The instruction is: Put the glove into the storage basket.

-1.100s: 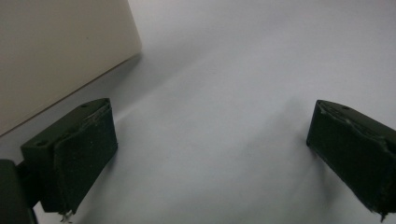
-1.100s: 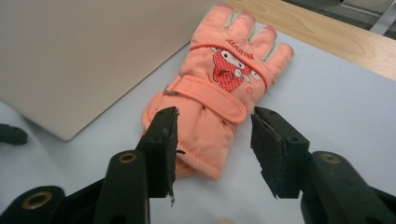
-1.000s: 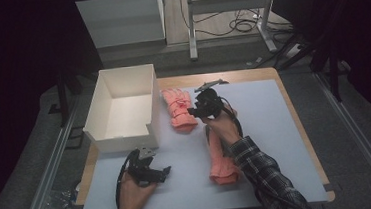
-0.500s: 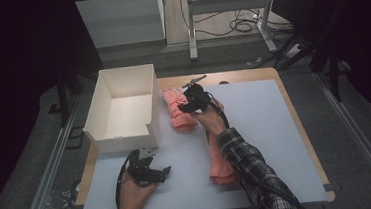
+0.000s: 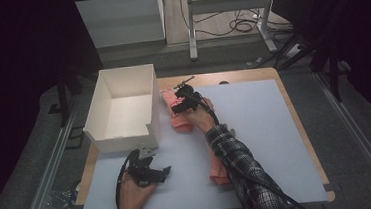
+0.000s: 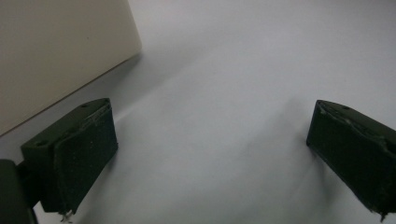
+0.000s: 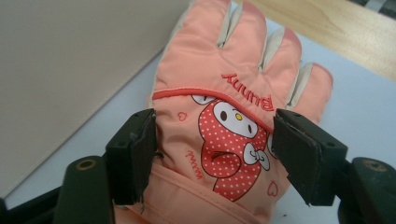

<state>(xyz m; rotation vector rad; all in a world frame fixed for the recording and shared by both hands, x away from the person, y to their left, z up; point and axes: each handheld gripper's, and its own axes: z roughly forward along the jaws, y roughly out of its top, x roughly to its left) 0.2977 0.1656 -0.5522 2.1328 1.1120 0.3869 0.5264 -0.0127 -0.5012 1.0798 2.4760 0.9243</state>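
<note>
A salmon-pink glove (image 7: pixel 224 93) is printed with a red, white-dotted bunny; a white box (image 5: pixel 123 107) and plaid sleeve (image 5: pixel 246 175) are seen on the pale blue tabletop (image 5: pixel 254 114).

Metal desk frame (image 5: pixel 225 3), floor cables (image 5: pixel 240 25) behind table

Dim high view, dark edges, soft shadows

An open white cardboard box (image 5: pixel 123 107) sits at the desk's (image 5: pixel 255 124) far left. Just right of it lies a pink padded glove (image 5: pixel 176 112), the right tool (image 5: pixel 184 100) over it. A second pink glove (image 5: pixel 218 169) lies nearer the person, and the left tool (image 5: pixel 151 173) rests in front of the box.
</note>
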